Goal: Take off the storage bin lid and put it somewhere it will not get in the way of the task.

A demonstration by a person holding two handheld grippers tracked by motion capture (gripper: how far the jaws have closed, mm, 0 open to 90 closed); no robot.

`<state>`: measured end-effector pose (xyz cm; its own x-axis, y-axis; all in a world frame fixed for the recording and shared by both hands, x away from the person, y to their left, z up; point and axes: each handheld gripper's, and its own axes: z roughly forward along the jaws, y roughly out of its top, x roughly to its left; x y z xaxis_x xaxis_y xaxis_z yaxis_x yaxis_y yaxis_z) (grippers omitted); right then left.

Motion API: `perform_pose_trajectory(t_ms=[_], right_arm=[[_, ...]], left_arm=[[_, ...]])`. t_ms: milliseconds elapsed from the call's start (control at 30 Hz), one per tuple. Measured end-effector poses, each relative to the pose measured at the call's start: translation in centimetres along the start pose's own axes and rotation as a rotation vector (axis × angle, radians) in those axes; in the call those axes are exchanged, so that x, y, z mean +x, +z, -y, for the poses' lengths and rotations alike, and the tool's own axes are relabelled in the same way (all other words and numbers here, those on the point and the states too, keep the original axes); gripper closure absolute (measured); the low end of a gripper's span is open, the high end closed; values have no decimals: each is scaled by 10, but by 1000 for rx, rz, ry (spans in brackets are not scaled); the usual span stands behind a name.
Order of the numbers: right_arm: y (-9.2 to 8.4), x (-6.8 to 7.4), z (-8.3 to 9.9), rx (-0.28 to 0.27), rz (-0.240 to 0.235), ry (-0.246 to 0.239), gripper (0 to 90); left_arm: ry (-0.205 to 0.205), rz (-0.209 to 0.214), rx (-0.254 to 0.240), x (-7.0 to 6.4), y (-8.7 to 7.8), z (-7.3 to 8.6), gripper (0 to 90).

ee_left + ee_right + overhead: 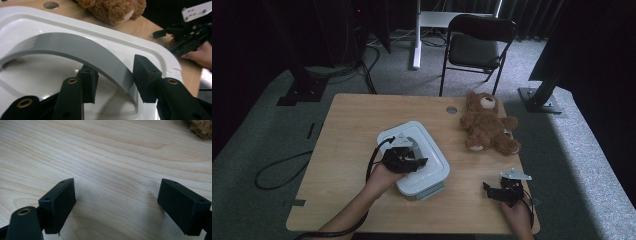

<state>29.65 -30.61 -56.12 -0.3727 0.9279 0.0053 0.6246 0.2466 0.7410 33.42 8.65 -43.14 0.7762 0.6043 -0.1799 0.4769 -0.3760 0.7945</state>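
Observation:
A white lidded box sits mid-table, with a grey arched handle on its lid. My left gripper is over the lid, and its jaws straddle the right end of the handle. One pad sits under the arch and the other pad stands just outside the handle's edge. I see no firm squeeze, so I read it as open. My right gripper hovers open over bare wood near the table's front right, with nothing between its pads.
A brown teddy bear lies at the back right of the wooden table, beyond the box. A round cable hole is near the table's far edge. A black folding chair stands behind the table.

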Motion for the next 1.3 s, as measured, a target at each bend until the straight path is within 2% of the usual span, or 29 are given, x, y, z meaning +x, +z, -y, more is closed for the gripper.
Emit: perform_pose_trajectory(t_ms=[33, 167, 400, 667, 933, 1000, 1033, 1300], right_arm=[[0, 0, 0, 0, 0, 0, 141], [0, 0, 0, 0, 0, 0, 141], [0, 0, 0, 0, 0, 0, 141], [0, 0, 0, -1, 0, 0, 141], [0, 0, 0, 0, 1, 2, 141], [0, 0, 0, 1, 1, 1, 141], [0, 0, 0, 1, 1, 2, 140], [0, 0, 0, 1, 1, 2, 141]], left_arm=[[-10, 6, -2, 0, 0, 0, 594], [-5, 15, -7, -1, -4, -1, 618], [20, 27, -34, -4, -18, -7, 629], [68, 10, -39, -5, -40, -10, 631], [61, -6, -53, 1, -60, -7, 639], [61, -6, -53, 1, -60, -7, 639], [61, -16, -54, 4, -68, -4, 639], [49, -41, -60, 14, -88, 6, 640]])
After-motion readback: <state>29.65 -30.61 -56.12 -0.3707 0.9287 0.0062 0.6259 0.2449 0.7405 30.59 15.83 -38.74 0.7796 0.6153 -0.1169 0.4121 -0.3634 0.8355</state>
